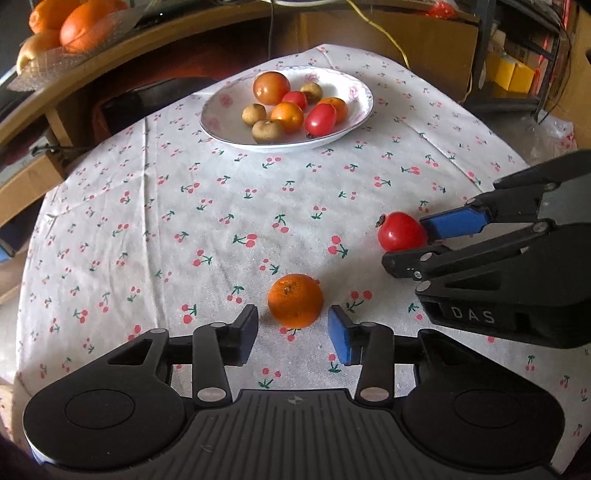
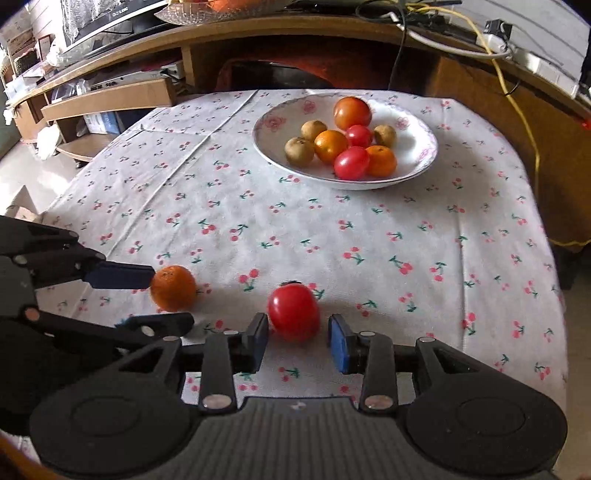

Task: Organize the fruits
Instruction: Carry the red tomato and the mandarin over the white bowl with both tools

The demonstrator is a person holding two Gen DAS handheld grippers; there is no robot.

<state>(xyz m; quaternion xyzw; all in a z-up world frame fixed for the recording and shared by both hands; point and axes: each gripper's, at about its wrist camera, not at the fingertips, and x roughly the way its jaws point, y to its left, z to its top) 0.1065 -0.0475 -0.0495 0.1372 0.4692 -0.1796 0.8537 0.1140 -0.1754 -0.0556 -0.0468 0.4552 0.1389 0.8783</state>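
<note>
Your left claw point(image 1: 292, 334) stands wide around the small round orange mandarin with dimpled skin point(image 1: 295, 300), its blue pads not touching; your right claw point(image 2: 298, 339) is wide too, with the smooth glossy red tomato point(image 2: 294, 312) between its pads; both fruits lie on the tabletop's white cherry-print cloth point(image 2: 288, 229); beyond sits the white flower-rimmed porcelain bowl point(image 2: 417, 125) of mixed fruits, before a curved wooden shelf point(image 2: 258, 31).

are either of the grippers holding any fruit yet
Neither. The left gripper brackets the orange and the right gripper the tomato, both open.
</note>
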